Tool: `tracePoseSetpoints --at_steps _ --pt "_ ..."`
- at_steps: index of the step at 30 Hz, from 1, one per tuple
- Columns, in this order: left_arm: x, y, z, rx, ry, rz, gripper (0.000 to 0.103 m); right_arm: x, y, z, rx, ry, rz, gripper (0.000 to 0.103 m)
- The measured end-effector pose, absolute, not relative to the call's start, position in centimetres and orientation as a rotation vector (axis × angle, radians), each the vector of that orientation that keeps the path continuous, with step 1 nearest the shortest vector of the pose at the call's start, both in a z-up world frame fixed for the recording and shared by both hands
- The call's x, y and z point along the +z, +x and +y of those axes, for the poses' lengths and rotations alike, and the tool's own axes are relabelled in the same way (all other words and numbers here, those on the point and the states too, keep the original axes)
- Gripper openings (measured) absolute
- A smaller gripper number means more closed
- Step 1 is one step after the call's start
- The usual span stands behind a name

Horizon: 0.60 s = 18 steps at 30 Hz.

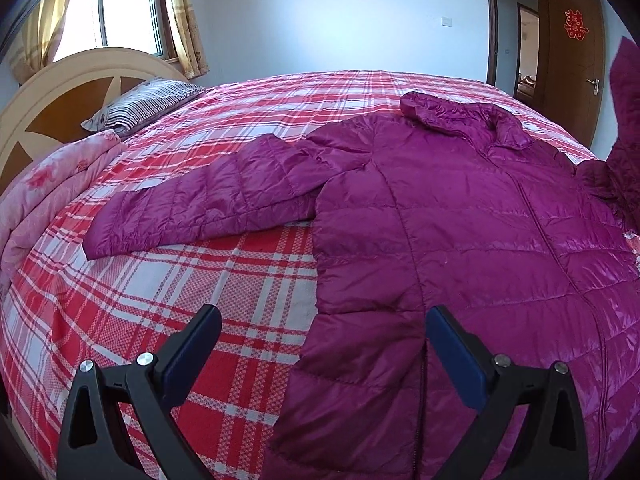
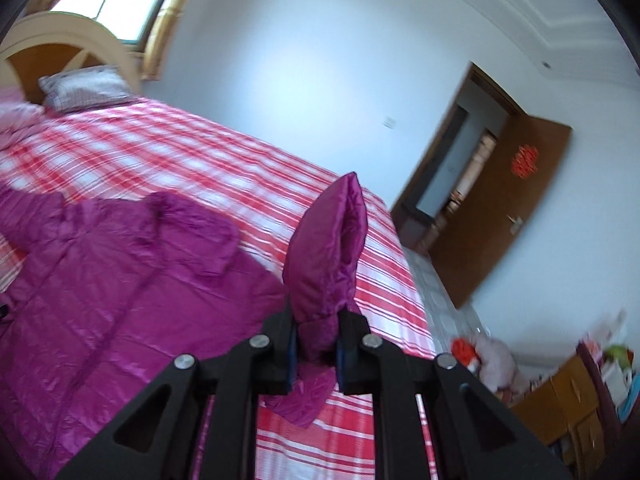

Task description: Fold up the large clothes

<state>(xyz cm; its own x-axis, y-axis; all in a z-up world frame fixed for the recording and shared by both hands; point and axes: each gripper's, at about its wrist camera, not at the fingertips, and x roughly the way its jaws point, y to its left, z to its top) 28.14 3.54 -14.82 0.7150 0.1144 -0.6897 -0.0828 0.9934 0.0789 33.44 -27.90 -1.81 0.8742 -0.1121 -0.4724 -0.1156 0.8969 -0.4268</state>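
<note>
A magenta quilted down jacket (image 1: 452, 216) lies front-up on the red plaid bed (image 1: 192, 280), its left sleeve (image 1: 192, 208) spread out flat to the side. My left gripper (image 1: 324, 320) hovers open over the jacket's lower hem edge, nothing between its blue pads. In the right wrist view my right gripper (image 2: 316, 328) is shut on the jacket's other sleeve (image 2: 328, 248), whose cuff end stands up above the jaws. That lifted sleeve (image 1: 628, 128) also shows at the right edge of the left wrist view. The jacket body (image 2: 120, 280) lies below and to the left.
A striped pillow (image 1: 148, 100) and a folded pink quilt (image 1: 48, 200) lie near the wooden headboard (image 1: 60, 92). An open brown door (image 2: 500, 208) stands beyond the bed's far side. A wooden cabinet (image 2: 560, 400) and clutter sit on the floor at right.
</note>
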Motion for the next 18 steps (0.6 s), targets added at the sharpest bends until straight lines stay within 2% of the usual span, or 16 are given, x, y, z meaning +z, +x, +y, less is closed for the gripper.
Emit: tracePoseSetpoints --at_steps 13,18 --pt "-14.8 27.9 4.0 0.121 0.055 0.767 0.102 -8.7 34.0 -16.8 0.183 -0.613 0.541 0.016" --pt "-14.0 27.9 4.5 0.140 0.070 0.754 0.102 -12.1 34.4 -14.2 0.257 -0.578 0.597 0.016"
